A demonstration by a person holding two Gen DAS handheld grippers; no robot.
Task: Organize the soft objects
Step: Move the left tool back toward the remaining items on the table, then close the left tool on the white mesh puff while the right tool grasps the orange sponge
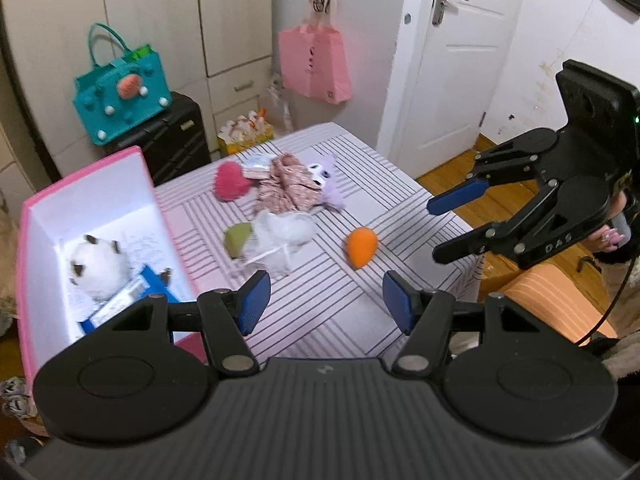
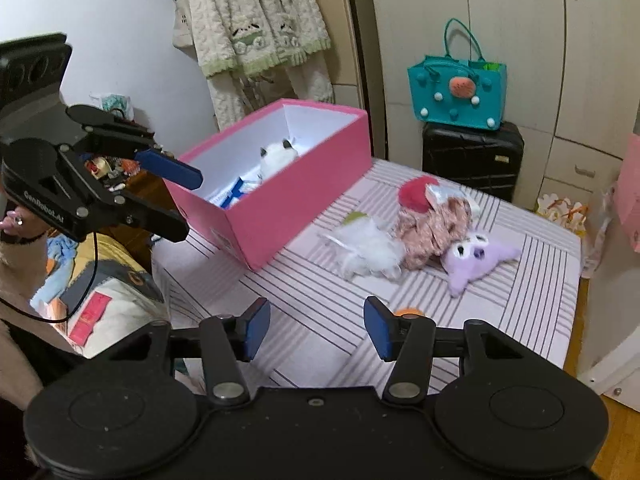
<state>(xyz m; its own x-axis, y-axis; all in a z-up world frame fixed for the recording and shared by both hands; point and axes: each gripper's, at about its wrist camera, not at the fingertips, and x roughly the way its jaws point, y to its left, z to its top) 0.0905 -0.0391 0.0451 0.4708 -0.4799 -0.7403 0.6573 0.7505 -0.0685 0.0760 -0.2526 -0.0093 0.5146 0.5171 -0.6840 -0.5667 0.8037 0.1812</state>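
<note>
Both grippers hang above the striped bench [image 1: 344, 312], and nothing is held. The left gripper [image 1: 326, 302] has its fingers wide apart; the right gripper [image 2: 316, 328] is spread wide too. The pink box [image 2: 280, 208] sits at the bench's edge with a white plush [image 1: 98, 266] inside. Beyond the box lie a green and white toy [image 1: 264, 238], an orange toy [image 1: 361, 247], a red pompom [image 1: 231, 180], a pink floral cloth [image 1: 286, 186] and a purple plush [image 2: 476, 258].
</note>
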